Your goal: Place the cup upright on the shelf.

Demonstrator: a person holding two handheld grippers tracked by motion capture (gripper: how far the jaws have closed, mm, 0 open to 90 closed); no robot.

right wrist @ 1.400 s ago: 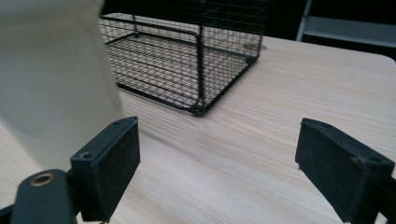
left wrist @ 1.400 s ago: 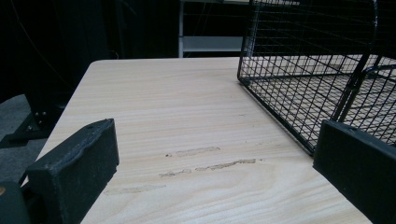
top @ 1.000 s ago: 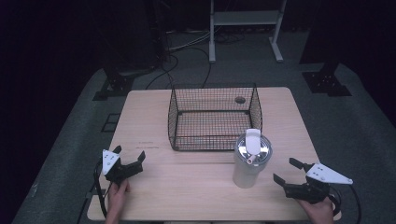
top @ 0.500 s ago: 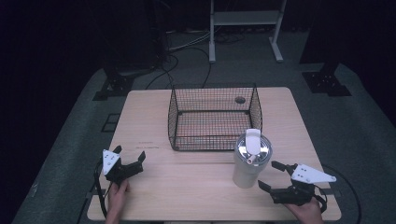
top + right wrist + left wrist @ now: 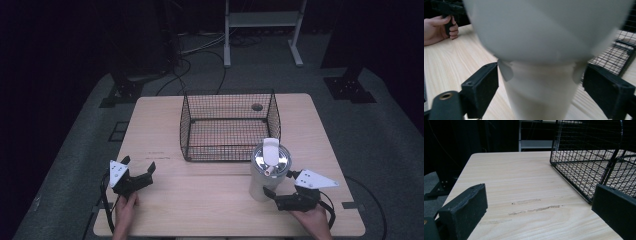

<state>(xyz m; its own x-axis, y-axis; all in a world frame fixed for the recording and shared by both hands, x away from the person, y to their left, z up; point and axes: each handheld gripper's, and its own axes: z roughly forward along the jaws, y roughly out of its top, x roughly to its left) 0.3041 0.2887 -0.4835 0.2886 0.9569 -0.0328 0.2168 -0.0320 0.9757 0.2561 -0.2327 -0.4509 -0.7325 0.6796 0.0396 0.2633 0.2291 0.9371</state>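
Right gripper point(image 5: 282, 195) is sitting low at the near right of the worktop point(image 5: 210, 200), and I am bringing it in on the white tumbler point(image 5: 266, 172). Fingers are spread wide; in the right gripper view one black pad point(image 5: 482, 86) is flanking the tumbler's point(image 5: 541, 95) narrow lower body on each side, with a gap on both sides, so nothing is pinched yet. I am aiming below the flared upper part, likely because the slimmer section fits between the fingers.

The tumbler is standing upright on the worktop, just outside the near right corner of the black wire basket point(image 5: 227, 125), its shiny lid and white flip tab facing up. The basket is open-topped and looks empty, which suggests it is where the tumbler is headed.

Left gripper point(image 5: 131, 176) is resting at the near left of the worktop, well apart from the tumbler, fingers spread and holding nothing. In the left gripper view it is pointing past bare wood toward the basket's point(image 5: 589, 157) corner, parked out of the way.

My judgement: closing on the tumbler comes next.
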